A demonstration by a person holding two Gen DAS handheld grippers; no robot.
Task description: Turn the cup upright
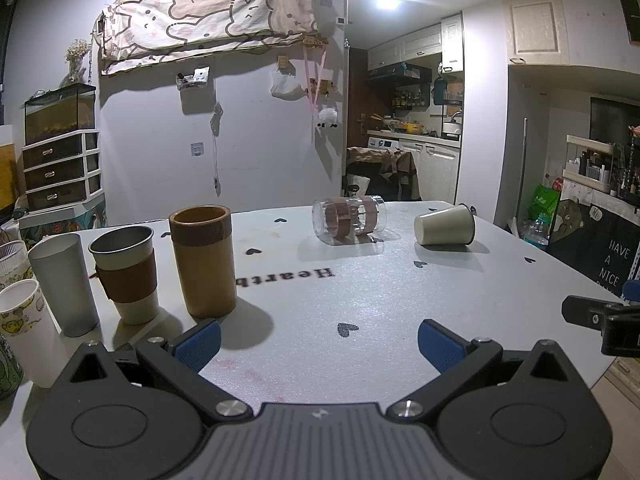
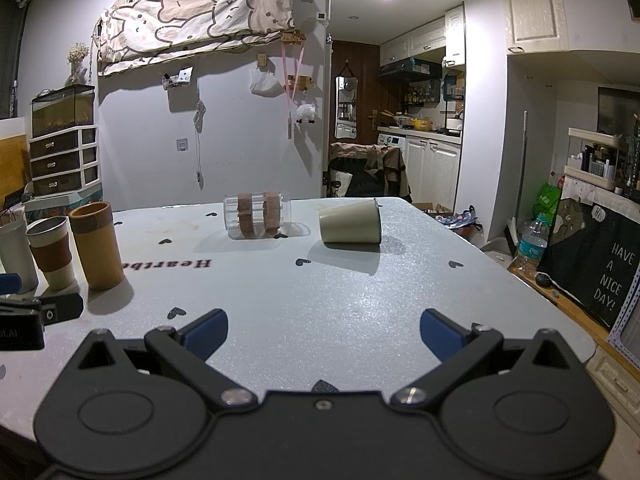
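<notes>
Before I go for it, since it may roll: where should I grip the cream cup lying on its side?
Take the cream cup across its tapered wall near the middle, probably with the right gripper, which faces it with jaws wide open. It lies on the table with its base toward the glass, so both flanks look free.

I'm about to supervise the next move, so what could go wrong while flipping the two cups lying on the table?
1. The clear glass lies on its side; being round, it may roll when nudged, and it looks breakable.
2. The beige cup lies nearer the table's far-right edge, so a push might send it off.
3. The left gripper sits beside the upright brown cup and its neighbours; a swing could topple them.
</notes>
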